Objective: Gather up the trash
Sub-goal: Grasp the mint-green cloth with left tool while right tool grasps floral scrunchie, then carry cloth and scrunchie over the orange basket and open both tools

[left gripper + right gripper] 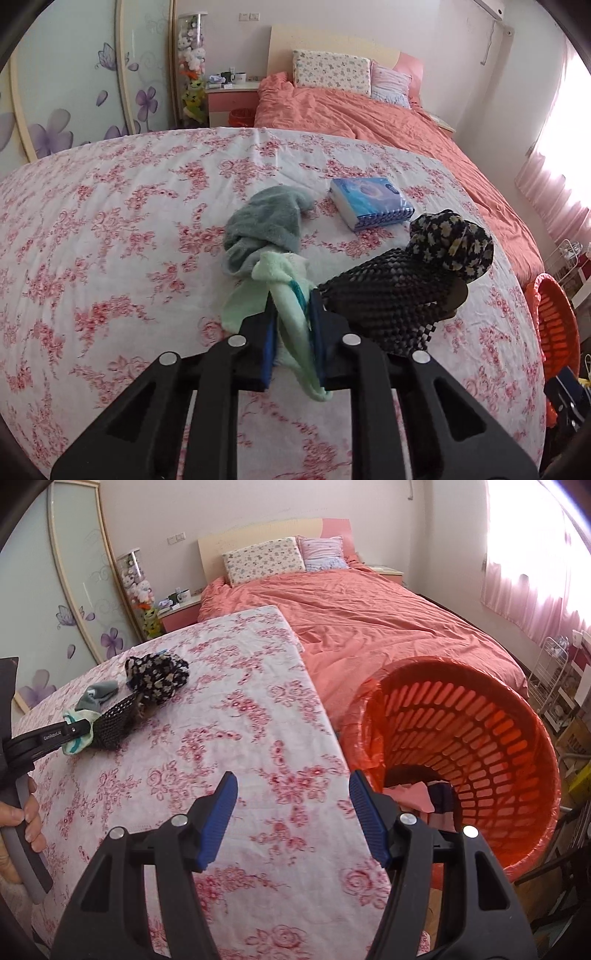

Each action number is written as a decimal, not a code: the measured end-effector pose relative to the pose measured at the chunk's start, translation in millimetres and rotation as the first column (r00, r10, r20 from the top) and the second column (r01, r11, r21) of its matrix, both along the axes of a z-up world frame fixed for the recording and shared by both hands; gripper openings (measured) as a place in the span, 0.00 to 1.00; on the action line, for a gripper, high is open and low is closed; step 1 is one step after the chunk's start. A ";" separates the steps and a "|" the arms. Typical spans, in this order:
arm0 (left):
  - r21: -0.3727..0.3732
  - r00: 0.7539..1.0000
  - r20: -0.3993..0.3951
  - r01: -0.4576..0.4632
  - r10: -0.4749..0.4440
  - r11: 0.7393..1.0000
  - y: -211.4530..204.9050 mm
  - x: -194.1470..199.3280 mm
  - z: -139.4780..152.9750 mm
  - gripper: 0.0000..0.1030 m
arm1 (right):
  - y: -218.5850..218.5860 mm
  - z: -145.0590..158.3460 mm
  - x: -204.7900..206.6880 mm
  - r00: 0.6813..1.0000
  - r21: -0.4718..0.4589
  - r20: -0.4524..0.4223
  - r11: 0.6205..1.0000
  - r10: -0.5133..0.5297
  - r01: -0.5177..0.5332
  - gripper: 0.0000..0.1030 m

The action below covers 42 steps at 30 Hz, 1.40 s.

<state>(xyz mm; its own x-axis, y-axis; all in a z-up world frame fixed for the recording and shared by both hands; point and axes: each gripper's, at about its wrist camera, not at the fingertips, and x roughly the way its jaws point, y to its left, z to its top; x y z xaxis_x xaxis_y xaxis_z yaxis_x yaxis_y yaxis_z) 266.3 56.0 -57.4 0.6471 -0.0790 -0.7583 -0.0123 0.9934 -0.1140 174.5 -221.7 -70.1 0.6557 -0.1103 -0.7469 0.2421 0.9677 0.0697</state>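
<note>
My left gripper (291, 317) is shut on a light green cloth (286, 291) just above the floral table cloth (110, 229). A grey-blue towel (266, 225) lies just beyond it. A black mesh item (391, 295) and a black floral fabric (454, 243) lie to its right. In the right wrist view the left gripper (83, 731) holds the green cloth (75, 746) at the far left. My right gripper (293, 819) is open and empty over the table's right edge, beside the orange basket (480, 738).
A blue tissue pack (371, 201) lies on the table behind the fabrics. The orange basket holds pink and dark items (424, 797). A bed with a coral cover (369, 627) stands behind the table. A white wire rack (550, 679) stands at the right.
</note>
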 end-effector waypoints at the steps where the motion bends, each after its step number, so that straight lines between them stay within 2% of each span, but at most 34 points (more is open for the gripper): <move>1: 0.004 1.000 0.002 0.003 -0.003 1.000 3.2 -3.2 0.7 0.16 | 3.4 -0.7 2.3 1.000 -0.002 -0.002 1.000 0.008 -0.008 0.60; 9: 0.067 0.999 -0.025 -0.040 0.041 0.997 57.6 -25.9 -7.4 0.16 | 33.4 -2.3 27.2 0.998 0.004 -0.006 0.998 0.064 -0.064 0.60; 11: 0.061 0.999 -0.022 -0.044 0.045 0.997 67.7 -27.7 -8.6 0.19 | 43.1 -1.5 36.5 0.996 0.020 -0.002 0.996 0.085 -0.085 0.60; 16: 0.078 0.999 -0.004 -0.047 0.048 0.996 70.8 -27.3 -10.7 0.29 | 68.4 5.3 65.1 0.992 0.043 0.027 0.991 0.127 -0.128 0.60; 21: 0.042 0.998 -0.011 -0.065 0.065 0.997 78.1 -26.8 -11.9 0.36 | 87.1 12.2 104.2 0.989 0.062 0.043 0.988 0.142 -0.145 0.60; 28: 0.045 0.998 -0.012 -0.068 0.069 0.997 78.1 -26.3 -11.9 0.36 | 102.9 8.1 150.9 0.990 0.028 0.010 0.989 0.142 -0.143 0.60; 29: 0.047 0.998 -0.013 -0.069 0.069 0.997 78.0 -26.0 -11.9 0.37 | 102.6 5.5 154.2 0.990 0.028 0.002 0.990 0.141 -0.141 0.57; 31: 0.049 0.997 -0.013 -0.069 0.070 0.996 77.2 -25.4 -12.1 0.37 | 100.4 -0.7 160.9 0.989 0.033 -0.033 0.989 0.145 -0.144 0.26; 33: 0.047 0.997 -0.013 -0.069 0.070 0.997 77.2 -25.0 -12.2 0.37 | 95.0 -4.6 158.2 0.988 0.056 -0.041 0.988 0.147 -0.145 0.13; 38: 0.047 0.997 -0.012 -0.069 0.070 0.997 76.5 -25.0 -12.6 0.37 | 73.9 3.6 119.3 0.993 0.041 0.008 0.993 0.115 -0.115 0.10; 42: 0.047 0.997 -0.012 -0.069 0.070 0.996 76.5 -25.0 -12.6 0.37 | 55.4 8.5 75.6 0.995 0.009 0.015 0.995 0.095 -0.095 0.11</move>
<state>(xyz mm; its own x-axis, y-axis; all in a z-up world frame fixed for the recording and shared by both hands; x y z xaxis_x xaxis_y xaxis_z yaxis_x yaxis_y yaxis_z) 241.2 132.6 -70.0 0.6391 0.0016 -0.7691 -0.0826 0.9944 -0.0666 250.1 -166.2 -61.6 0.6736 -0.0395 -0.7381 0.1479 0.9856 0.0823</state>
